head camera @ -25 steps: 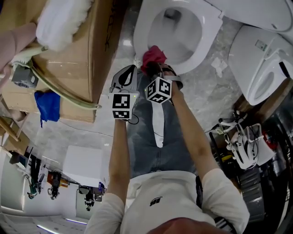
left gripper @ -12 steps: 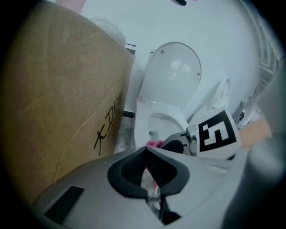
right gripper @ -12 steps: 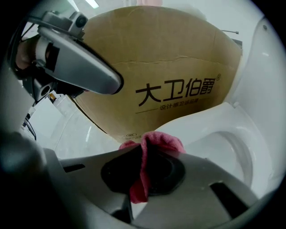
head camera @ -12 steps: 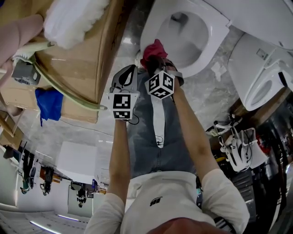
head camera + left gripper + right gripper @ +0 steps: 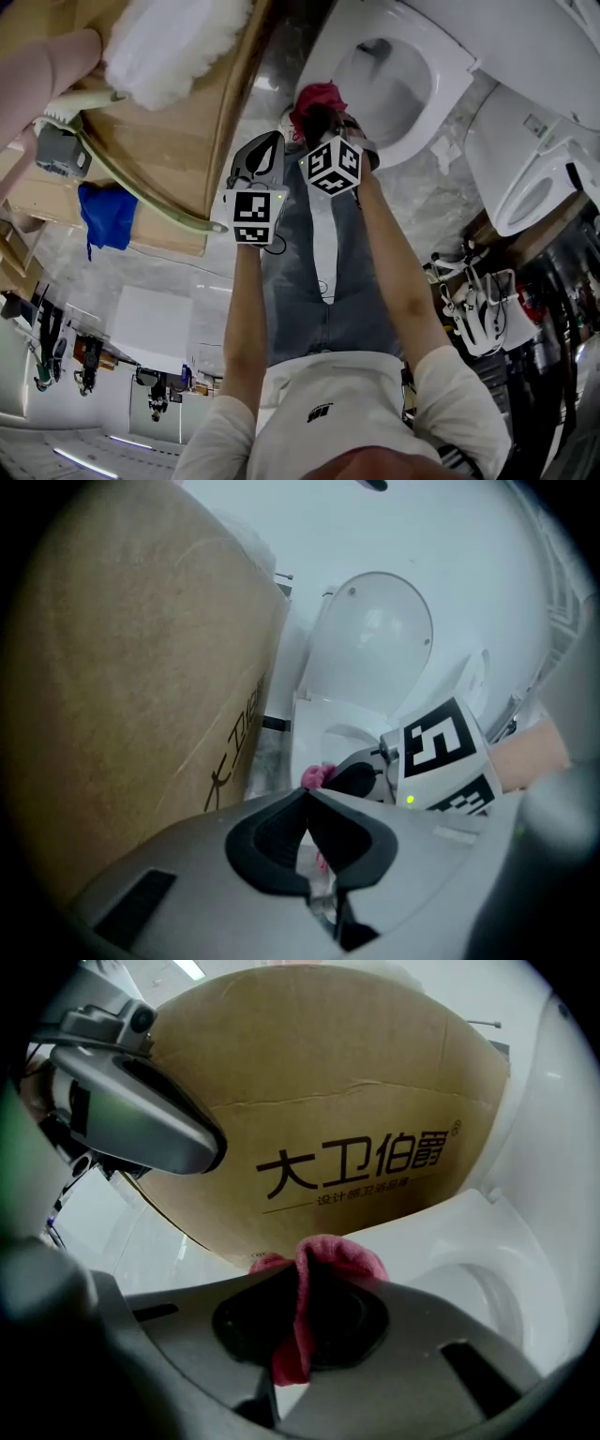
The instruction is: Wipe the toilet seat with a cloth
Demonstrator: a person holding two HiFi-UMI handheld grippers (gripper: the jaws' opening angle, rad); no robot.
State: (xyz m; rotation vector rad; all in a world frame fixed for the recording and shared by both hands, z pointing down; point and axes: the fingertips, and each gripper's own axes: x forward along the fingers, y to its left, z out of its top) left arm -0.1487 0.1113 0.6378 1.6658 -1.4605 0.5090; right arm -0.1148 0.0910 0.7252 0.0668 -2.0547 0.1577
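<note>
Right gripper (image 5: 300, 1326) clamped on the cloth (image 5: 328, 1255), left gripper (image 5: 309, 841) closed on nothing; I would press the cloth flat to the seat (image 5: 448, 86) and sweep slowly round its rim.

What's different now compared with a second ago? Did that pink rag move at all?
Barely anything. The right claw, shut on the pink cloth, seems to have slid it slightly along the near rim of the toilet seat toward the cardboard box. The camera also shifted, so that is uncertain. Nothing was picked up or let go. The left claw stays shut and empty beside it.
</note>
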